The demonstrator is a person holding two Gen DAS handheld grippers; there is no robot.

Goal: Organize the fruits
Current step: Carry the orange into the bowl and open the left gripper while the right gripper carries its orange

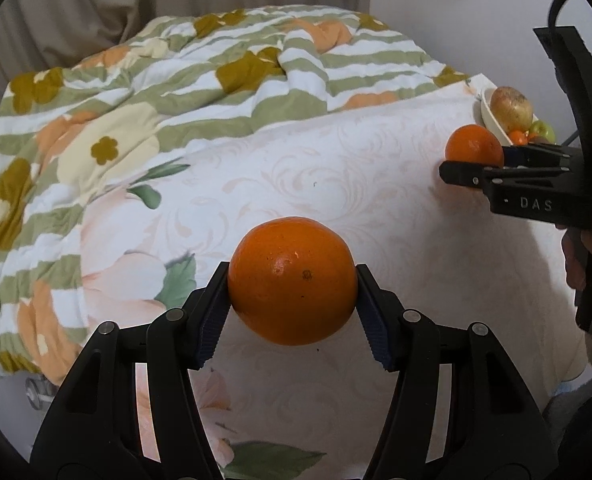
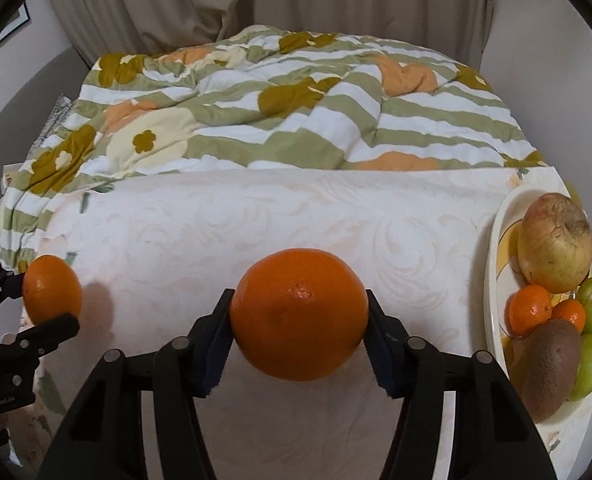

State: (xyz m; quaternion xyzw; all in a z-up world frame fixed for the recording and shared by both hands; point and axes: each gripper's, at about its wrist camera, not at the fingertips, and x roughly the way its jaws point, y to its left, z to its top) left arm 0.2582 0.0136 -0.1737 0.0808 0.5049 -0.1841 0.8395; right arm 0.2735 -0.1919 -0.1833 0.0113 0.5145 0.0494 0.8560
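Orange point(image 1: 292, 280) peel is showing glossy, finely dimpled; gripper pads point(image 1: 212, 316) are appearing ribbed, matt; the bedsheet point(image 1: 335, 168) is looking smooth cloth.

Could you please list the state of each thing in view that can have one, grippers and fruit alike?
Left gripper: shut on an orange, fingers pressing both sides.
Left orange: held, whole, unpeeled.
Right gripper: shut on the second orange.
Right orange: gripped between the fingers, whole.
Plate: on the bed at the right, partly filled with fruit.
Kiwi: lying in the plate, uncut.
Quilt: rumpled, pushed back.
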